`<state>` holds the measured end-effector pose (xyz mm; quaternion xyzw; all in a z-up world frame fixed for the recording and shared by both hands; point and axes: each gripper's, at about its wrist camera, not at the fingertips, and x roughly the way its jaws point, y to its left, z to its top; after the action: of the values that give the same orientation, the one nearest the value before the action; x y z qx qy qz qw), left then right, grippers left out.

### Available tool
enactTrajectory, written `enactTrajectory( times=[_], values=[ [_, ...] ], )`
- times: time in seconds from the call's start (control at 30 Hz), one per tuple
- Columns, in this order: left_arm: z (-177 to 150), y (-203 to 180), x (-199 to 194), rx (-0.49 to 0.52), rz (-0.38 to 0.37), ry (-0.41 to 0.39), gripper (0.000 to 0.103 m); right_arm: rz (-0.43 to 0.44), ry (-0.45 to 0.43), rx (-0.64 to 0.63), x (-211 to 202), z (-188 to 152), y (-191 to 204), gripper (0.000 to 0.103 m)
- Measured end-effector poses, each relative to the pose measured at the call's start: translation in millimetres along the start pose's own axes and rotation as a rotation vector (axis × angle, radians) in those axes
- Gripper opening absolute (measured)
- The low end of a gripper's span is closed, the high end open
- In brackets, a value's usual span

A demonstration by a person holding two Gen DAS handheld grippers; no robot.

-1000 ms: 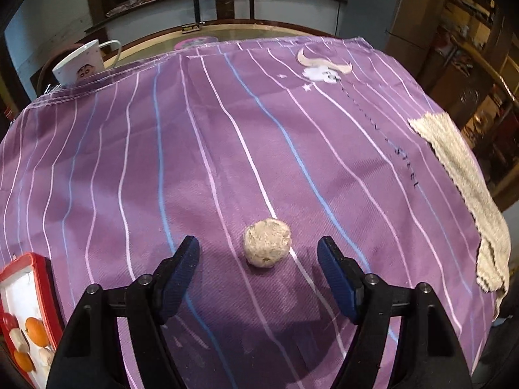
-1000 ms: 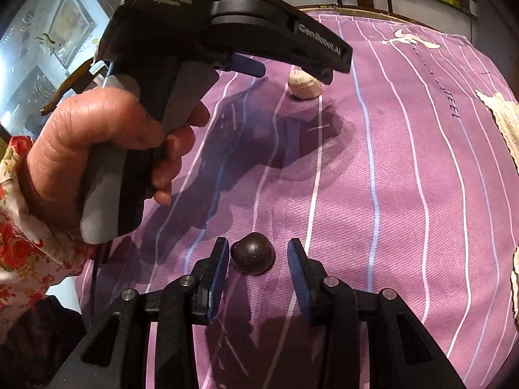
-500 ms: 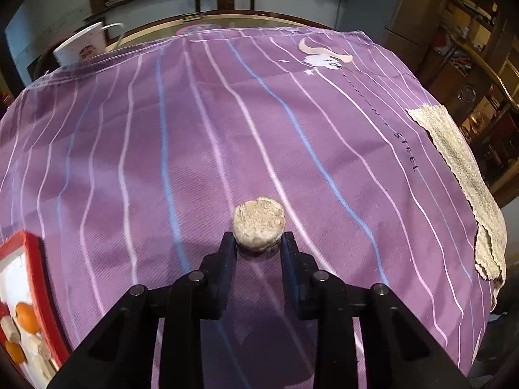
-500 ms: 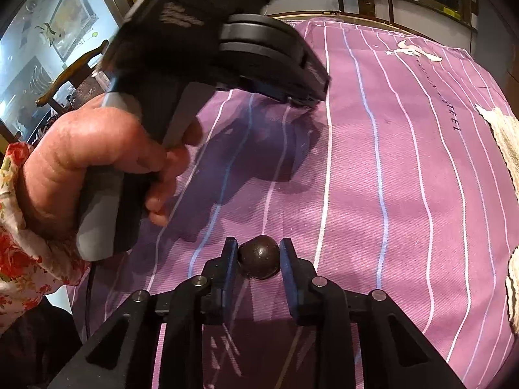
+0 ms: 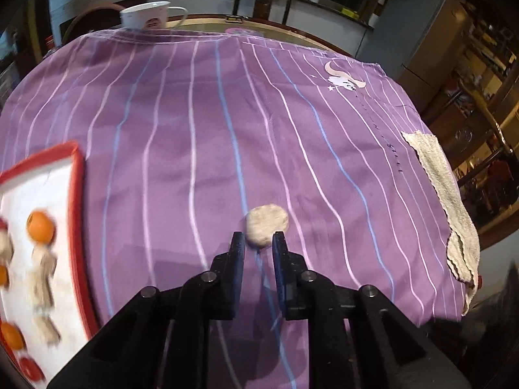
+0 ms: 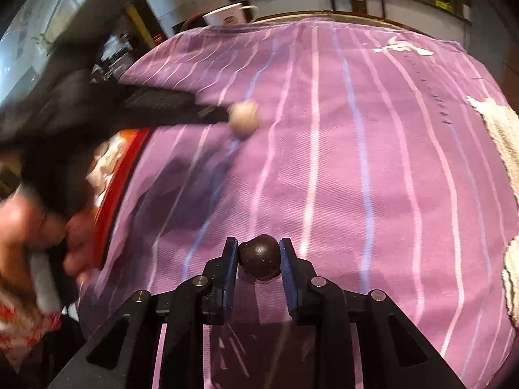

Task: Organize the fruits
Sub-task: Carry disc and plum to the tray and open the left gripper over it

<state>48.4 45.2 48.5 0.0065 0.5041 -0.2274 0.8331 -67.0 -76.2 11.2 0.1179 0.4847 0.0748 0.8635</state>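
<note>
Two claws | left claw (image 5: 258,243) pinches tan fruit (image 5: 266,225) | right claw (image 6: 259,253) pinches dark fruit (image 6: 259,256)

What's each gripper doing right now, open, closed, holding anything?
Left gripper: closed on the round, rough beige fruit.
Right gripper: closed on the small, dark brown round fruit.

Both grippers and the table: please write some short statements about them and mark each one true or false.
1. The left gripper grips a pale round fruit. True.
2. The right gripper is open with nothing in it. False: it is shut on a dark round fruit.
3. A white mug stands at the far table edge. True.
4. The red-rimmed tray holds only bananas. False: small orange fruits lie there.
</note>
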Motion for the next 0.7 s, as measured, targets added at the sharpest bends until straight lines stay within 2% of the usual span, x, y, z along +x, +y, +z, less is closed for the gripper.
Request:
enactTrajectory(
  times=[0.17,0.3,0.33,0.43,0.63,0.7],
  values=[
    [-28,-4,-3,-0.004,0.025,0.010,0.017,-0.045,-0.014,0.059,-5,5,-26,0.029],
    [-37,3,-2,-0.054,0.024,0.019,0.017,0.001,-0.011,0.116,-9,6,-41,0.031],
    [-37,5,-5,-0.070,0.019,0.012,0.019,0.008,-0.019,0.129,-12,6,-45,0.031],
    [-37,13,-12,-0.111,0.012,-0.002,0.034,-0.031,-0.051,0.153,-24,4,-59,0.034],
    [-30,19,-7,-0.153,0.016,0.005,0.039,0.001,-0.056,0.169,-32,-1,-73,0.041],
    [-22,13,-2,-0.139,0.016,-0.001,0.044,0.000,-0.041,0.138,-28,-2,-68,0.042]
  ],
)
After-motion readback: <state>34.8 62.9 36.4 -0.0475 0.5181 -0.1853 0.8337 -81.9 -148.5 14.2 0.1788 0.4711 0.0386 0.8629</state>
